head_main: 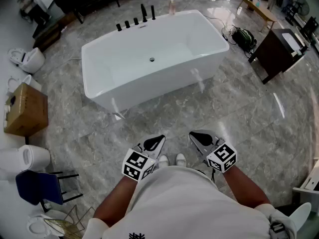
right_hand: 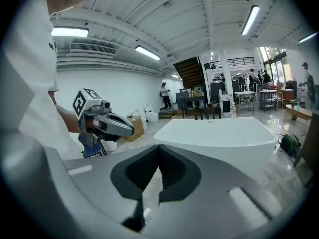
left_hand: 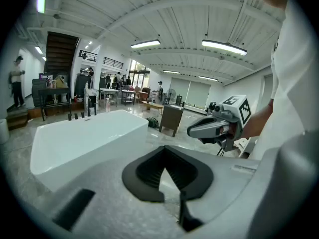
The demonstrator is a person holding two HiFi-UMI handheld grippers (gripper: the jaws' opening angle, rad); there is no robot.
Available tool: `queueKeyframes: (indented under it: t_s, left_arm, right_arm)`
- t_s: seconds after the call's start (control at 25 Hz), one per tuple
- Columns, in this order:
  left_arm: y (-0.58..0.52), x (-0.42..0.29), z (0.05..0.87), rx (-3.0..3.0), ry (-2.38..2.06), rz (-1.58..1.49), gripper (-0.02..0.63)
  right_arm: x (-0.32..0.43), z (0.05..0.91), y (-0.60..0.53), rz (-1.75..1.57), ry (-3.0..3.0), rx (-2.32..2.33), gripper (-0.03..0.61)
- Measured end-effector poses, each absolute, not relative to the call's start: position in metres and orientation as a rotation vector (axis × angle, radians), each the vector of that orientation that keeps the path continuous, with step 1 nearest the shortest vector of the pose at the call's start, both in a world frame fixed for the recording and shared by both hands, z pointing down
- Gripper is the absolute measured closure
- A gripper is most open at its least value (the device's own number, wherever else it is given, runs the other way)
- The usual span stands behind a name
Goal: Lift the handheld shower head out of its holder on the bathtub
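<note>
Shower head [head_main: 144, 13] stands among black taps [head_main: 127, 24] on the bathtub [head_main: 149, 86] far rim, well ahead of left claw [head_main: 154, 142] and right claw [head_main: 202, 138] (both clenched, empty). Probably stiff, slick, hose-tethered; grab the slim handle.

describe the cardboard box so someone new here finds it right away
From the white bathtub in the middle of the marble floor, look left in the head view to the white toilets along that edge of the view. The cardboard box sits among them, the only brown, square-edged thing beside white, rounded ones.
</note>
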State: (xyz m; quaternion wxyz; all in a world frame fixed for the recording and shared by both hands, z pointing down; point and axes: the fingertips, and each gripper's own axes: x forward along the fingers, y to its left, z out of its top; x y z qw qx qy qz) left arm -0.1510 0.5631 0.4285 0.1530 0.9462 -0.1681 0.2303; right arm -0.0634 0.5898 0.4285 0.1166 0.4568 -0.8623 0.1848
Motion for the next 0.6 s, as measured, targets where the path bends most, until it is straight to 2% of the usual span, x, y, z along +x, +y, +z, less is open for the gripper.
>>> queueKeyframes:
  t_s: [0.56,0.6]
  left_arm:
    - [0.561,-0.108,0.429,2.693,-0.508,0.718,0.607]
    - [0.56,-0.105,0.43,2.695,-0.51,0.722,0.606]
  right_arm:
    - [-0.008,0.434,0.579,0.561,-2.549,1.365,0.565]
    - [-0.003,0.434,0.577,0.557,-2.56,1.376,0.536]
